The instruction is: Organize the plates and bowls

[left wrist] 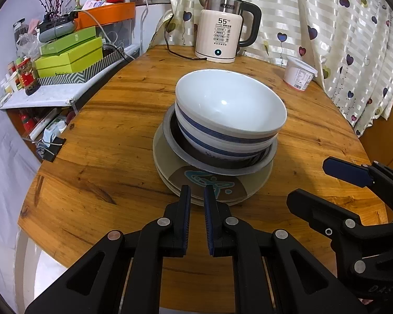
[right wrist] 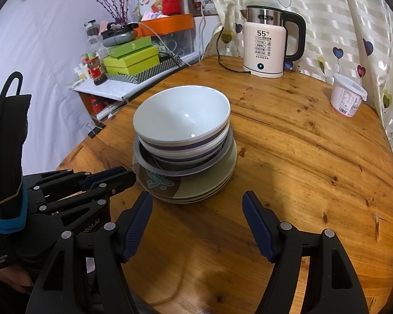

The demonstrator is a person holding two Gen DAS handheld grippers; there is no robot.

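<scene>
- The pile sits near the middle of the round wooden table [right wrist: 301,157]: flat plates [right wrist: 212,180] at the bottom, a grey dish [right wrist: 144,159] on them, and striped bowls [right wrist: 183,120] nested on top.
- My left tool [left wrist: 197,191] is almost closed, with only a thin gap between its pads and nothing in it. It hangs just at the near edge of the plates.
- My right tool [right wrist: 197,198] stands wide and empty, just short of the pile and tilted down toward it.
- To my eye the stacking looks done or nearly so, and what is left is to check it and square it up.
- The bowls appear to lean a little toward one side inside the grey dish, so I judge the top one could slip if knocked.
- If I nudge, I would press low on the plate edges with the closed left tool, slowly, not on the bowls.
- If a bowl needs lifting, the wide right tool suits it: one pad inside the rim, one outside, a firm close, then straight up.
- The kettle [right wrist: 267,41] and the white tub [right wrist: 347,98] are well apart from the pile, so there is room to work.
</scene>
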